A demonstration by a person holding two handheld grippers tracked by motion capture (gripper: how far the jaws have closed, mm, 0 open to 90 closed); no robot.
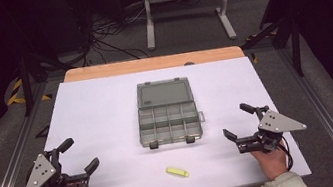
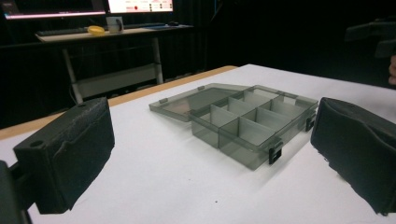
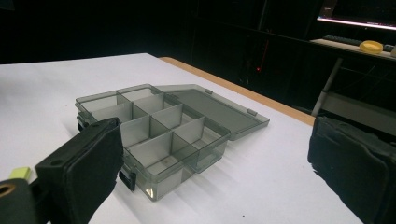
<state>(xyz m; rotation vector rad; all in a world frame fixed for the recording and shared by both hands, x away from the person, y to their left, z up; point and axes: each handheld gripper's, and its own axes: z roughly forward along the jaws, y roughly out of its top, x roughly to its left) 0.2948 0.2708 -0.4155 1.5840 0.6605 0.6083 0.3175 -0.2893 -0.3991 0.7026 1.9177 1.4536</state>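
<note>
Near the tabletop's front edge, a yellow piece [image 1: 177, 171] lay crosswise between two spread-jawed tools, the right gripper [image 1: 241, 122] slightly nearer than the left gripper [image 1: 79, 155], before the open organizer box [image 1: 168, 117].

Smoky grey translucent compartment box [image 1: 168, 116], yellow-green marker [image 1: 177, 171], white table [image 1: 102, 119], black claws with grey plates

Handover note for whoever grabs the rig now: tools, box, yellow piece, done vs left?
Left tool: open, holding nothing, at the table's near left.
Right tool: open, holding nothing, at the near right.
Compartment box: mid-table, lid folded back flat, compartments look empty.
Yellow piece: lies loose on the white table, in front of the box, between the tools.
Done: box open.
Left, likely: pick up the yellow piece, place it in a compartment.
</note>
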